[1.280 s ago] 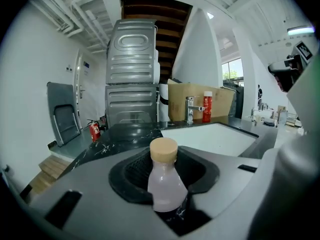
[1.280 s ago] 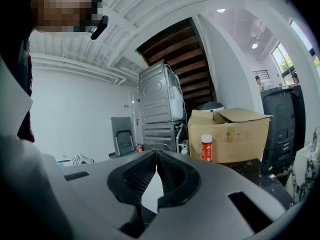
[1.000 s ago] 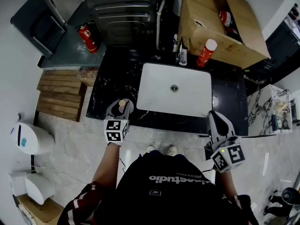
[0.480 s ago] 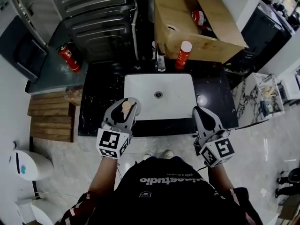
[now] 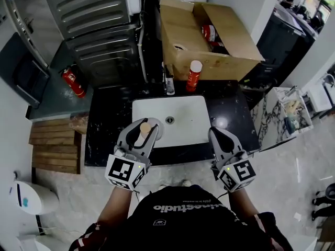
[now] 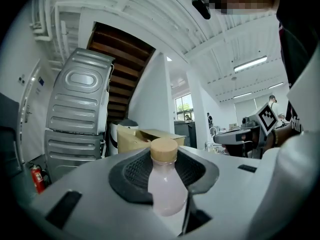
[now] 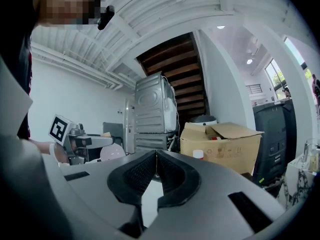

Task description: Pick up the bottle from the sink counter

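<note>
the left gripper (image 5: pixel 144 132) grips the bottle (image 6: pixel 166 186), upright between its jaws, cap up. the right gripper (image 7: pixel 156 159) is closed and empty, farther away

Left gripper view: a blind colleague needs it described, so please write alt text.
A small bottle of pale pink liquid with a tan cap stands clamped between the jaws of the left gripper. Behind it are a cardboard box and stacked grey machines, with a red fire extinguisher low at the left.
</note>
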Motion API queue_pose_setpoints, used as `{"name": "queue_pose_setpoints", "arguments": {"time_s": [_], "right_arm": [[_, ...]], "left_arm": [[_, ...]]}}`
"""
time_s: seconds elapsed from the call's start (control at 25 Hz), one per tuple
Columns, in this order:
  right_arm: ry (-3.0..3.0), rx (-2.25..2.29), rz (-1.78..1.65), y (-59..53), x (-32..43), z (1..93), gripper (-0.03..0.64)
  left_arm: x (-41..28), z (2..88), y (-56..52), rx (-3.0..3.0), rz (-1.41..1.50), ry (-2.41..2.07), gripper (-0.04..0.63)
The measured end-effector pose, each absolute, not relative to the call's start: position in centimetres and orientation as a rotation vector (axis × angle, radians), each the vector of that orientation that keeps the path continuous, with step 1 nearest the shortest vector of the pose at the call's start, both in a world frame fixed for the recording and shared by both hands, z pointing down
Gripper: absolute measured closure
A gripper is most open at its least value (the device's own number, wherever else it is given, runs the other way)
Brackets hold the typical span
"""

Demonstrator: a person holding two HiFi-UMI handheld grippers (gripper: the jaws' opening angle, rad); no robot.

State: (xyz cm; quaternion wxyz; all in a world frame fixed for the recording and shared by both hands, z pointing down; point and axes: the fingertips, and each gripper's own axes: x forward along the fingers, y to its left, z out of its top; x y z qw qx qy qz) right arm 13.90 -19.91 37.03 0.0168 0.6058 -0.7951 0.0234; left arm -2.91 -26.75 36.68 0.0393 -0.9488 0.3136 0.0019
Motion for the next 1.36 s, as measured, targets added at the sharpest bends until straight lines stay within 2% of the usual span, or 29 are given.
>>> {"name": "queue_pose_setpoints", "arguments": {"time_s": [1.36], "right_arm": [[-2.483,1.83,-0.004,-20.0,15.3,36.9,0.578]], "left_arm": [[-1.9,37.0,-26.8,-2.89,-0.058,1.028,0.453]]}}
